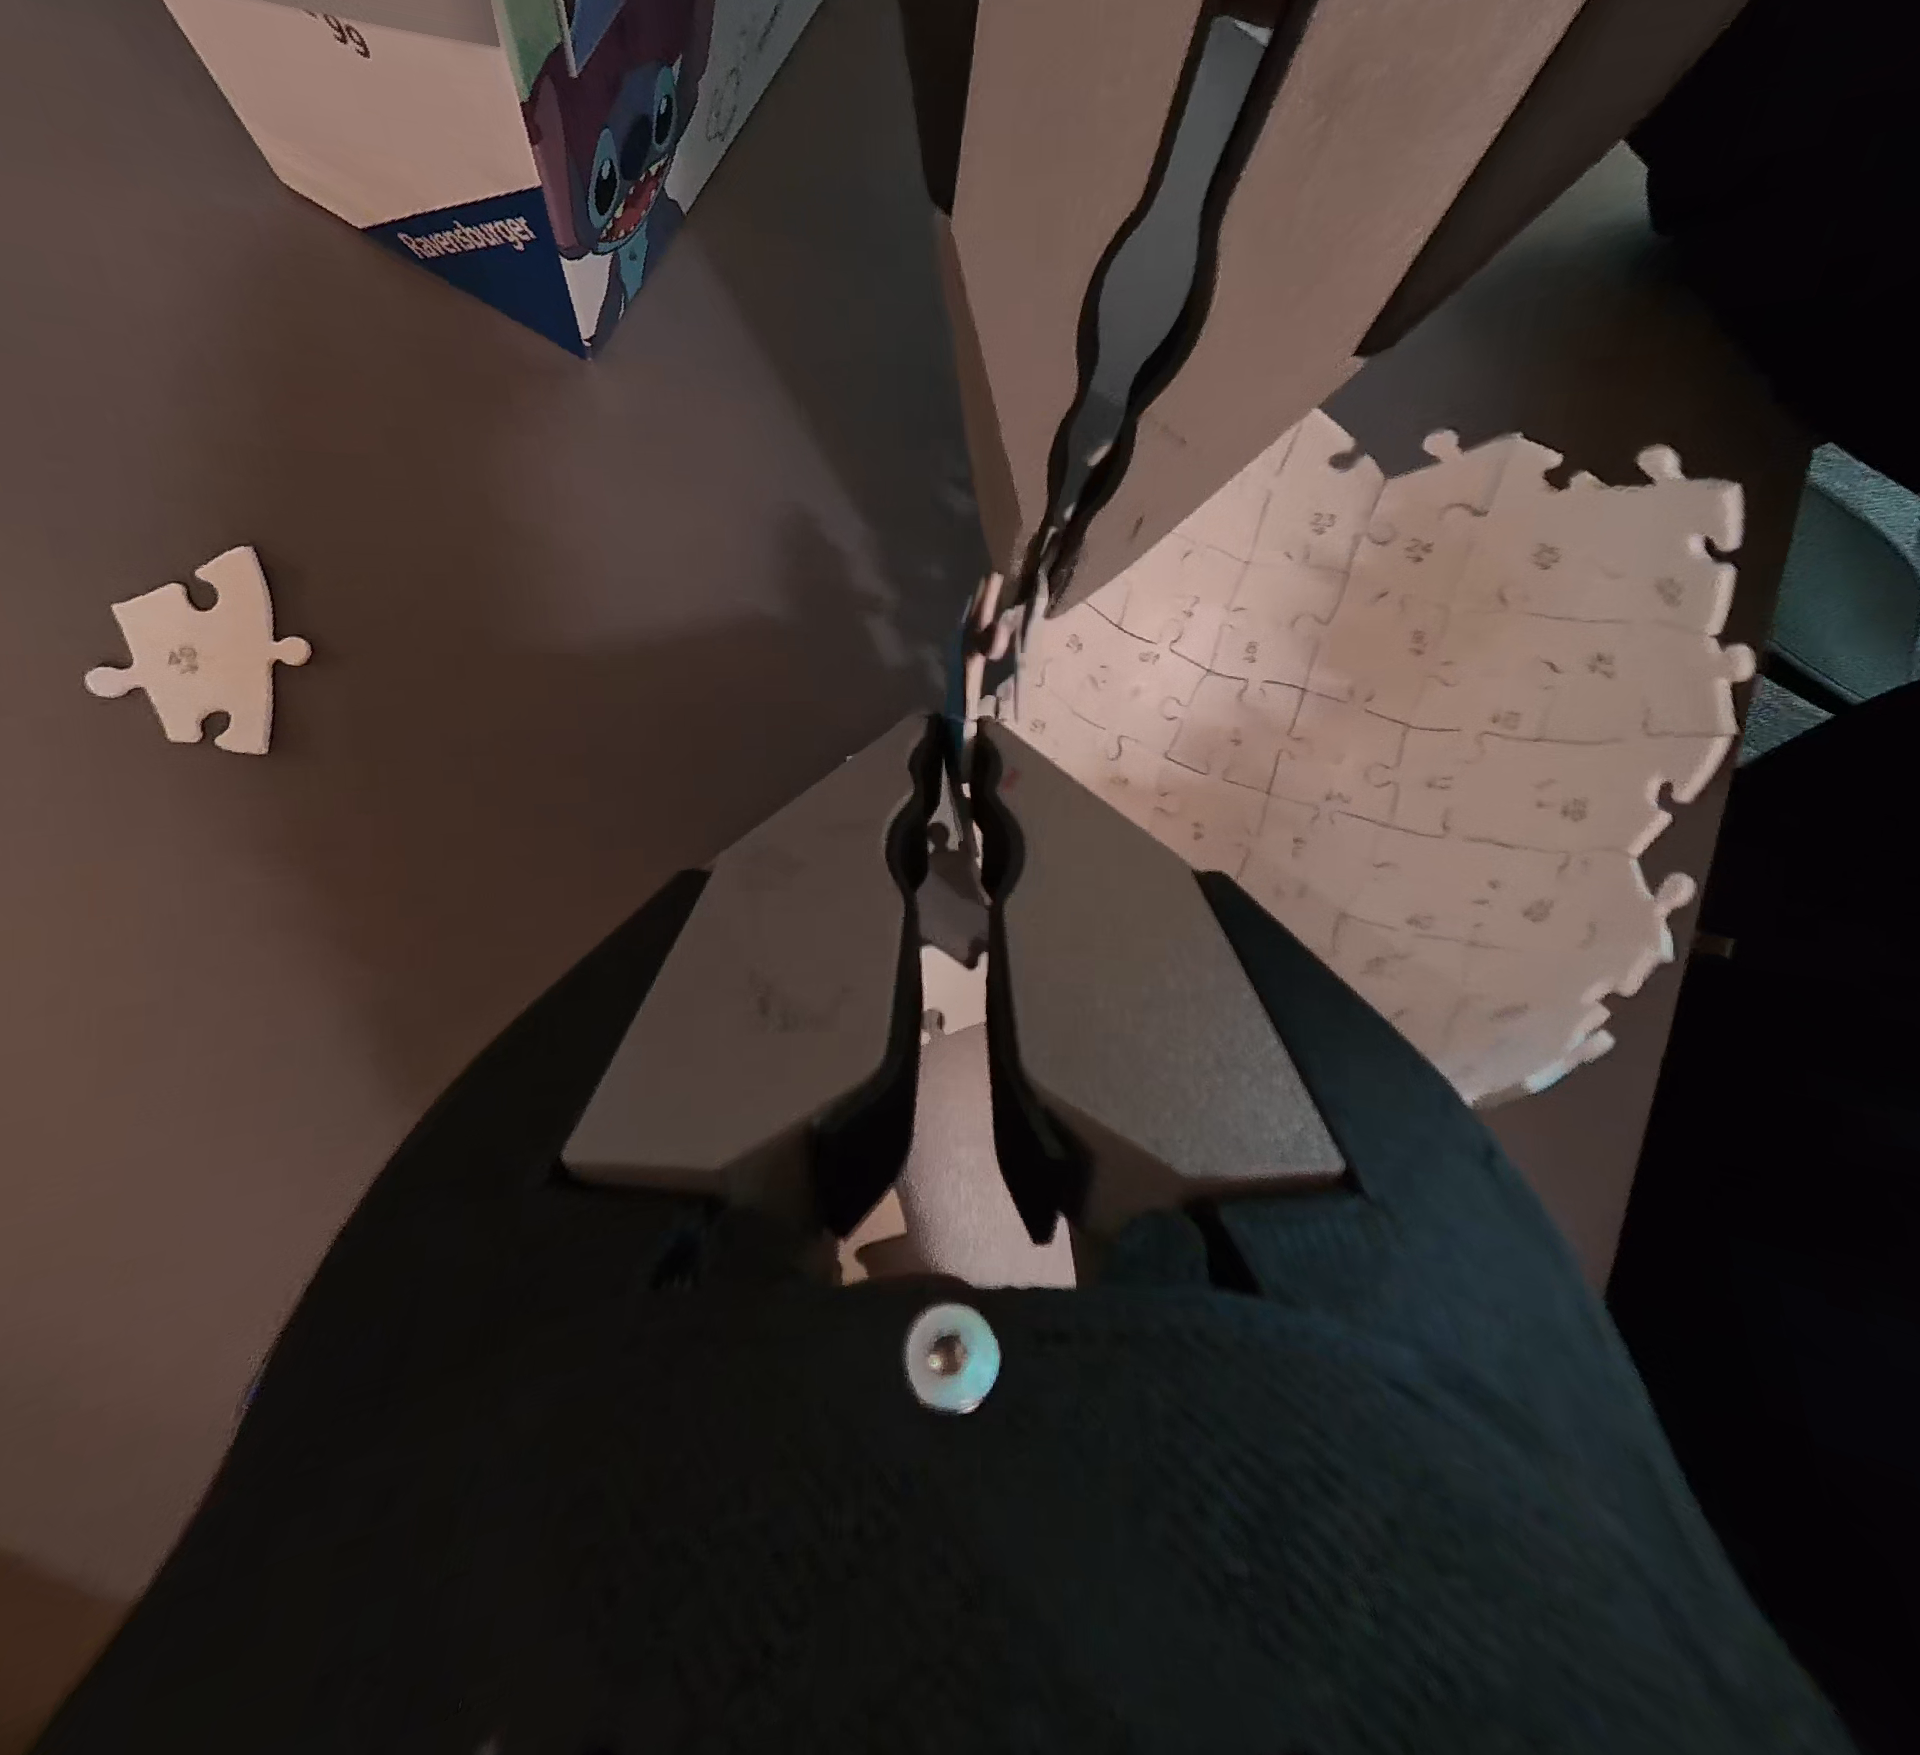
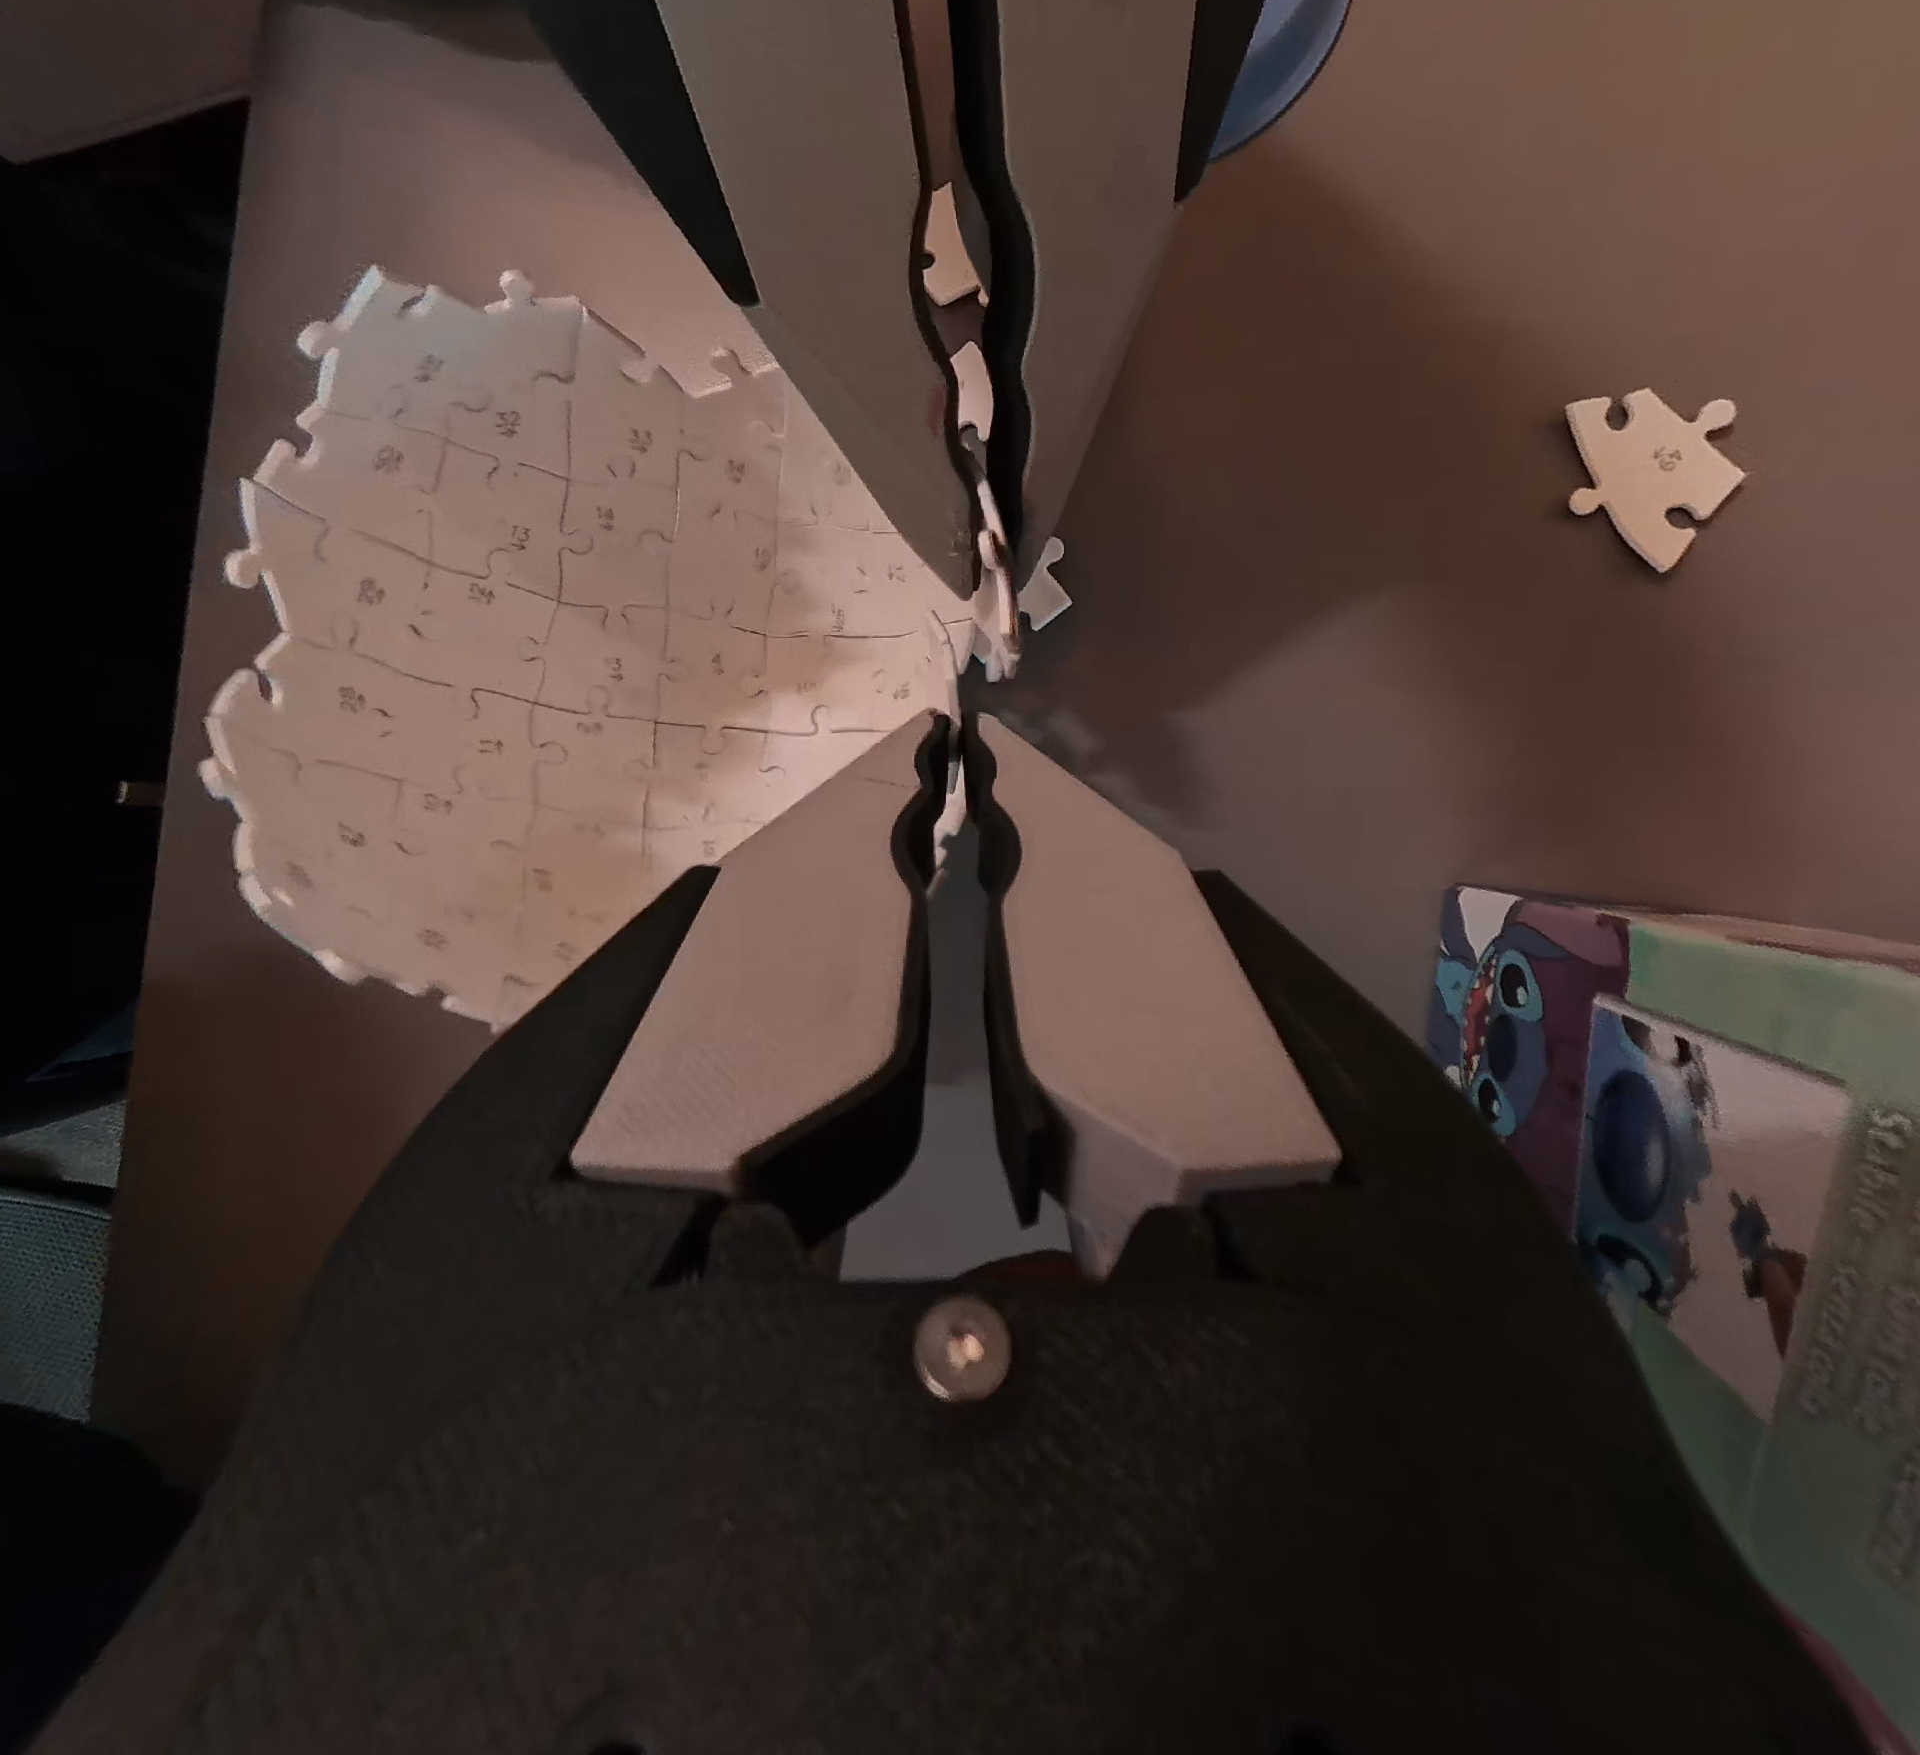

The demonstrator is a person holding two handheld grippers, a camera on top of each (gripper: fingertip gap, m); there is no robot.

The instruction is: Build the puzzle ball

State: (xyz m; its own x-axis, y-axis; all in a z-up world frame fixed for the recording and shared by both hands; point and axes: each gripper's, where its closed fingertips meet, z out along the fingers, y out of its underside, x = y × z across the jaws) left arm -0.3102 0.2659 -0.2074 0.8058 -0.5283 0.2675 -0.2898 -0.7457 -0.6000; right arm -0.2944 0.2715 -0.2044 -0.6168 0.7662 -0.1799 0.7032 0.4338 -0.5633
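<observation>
Puzzle ball shell [image 1: 1382, 760], a curved, half-built bowl of white interlocked pieces with its numbered inner face toward me, hangs above the brown surface [image 1: 520, 874], held at one rim between both my tools. My left gripper [image 1: 961, 749] has its jaws closed on the shell's edge, a sliver of piece showing in the slot between them. My right gripper [image 2: 961, 739] meets it tip to tip from the opposite side, jaws likewise pinched shut on a thin white piece right at the same rim, seemingly pressing it into place, though the joint itself is too crowded to read.

I judge the shell light but delicate: thin plastic pieces, stiff singly, held together only by tabs, so the bowl could flex or pop apart if I twist or squeeze across it. The safe hold is at the rim, flat across one piece, close to the seam being worked, as now. The smooth faces may slip in the jaws.

The shell's far edge is a ragged line of free tabs with nothing near it, so there is open room on that side. A loose piece [image 1: 197, 651] lies flat on the surface well apart, easy to reach. The puzzle box [image 1: 582, 95] stands farther off, and a blue rounded object [image 2: 1299, 43] sits behind the left gripper in the right wrist view; both are clear of the work.
</observation>
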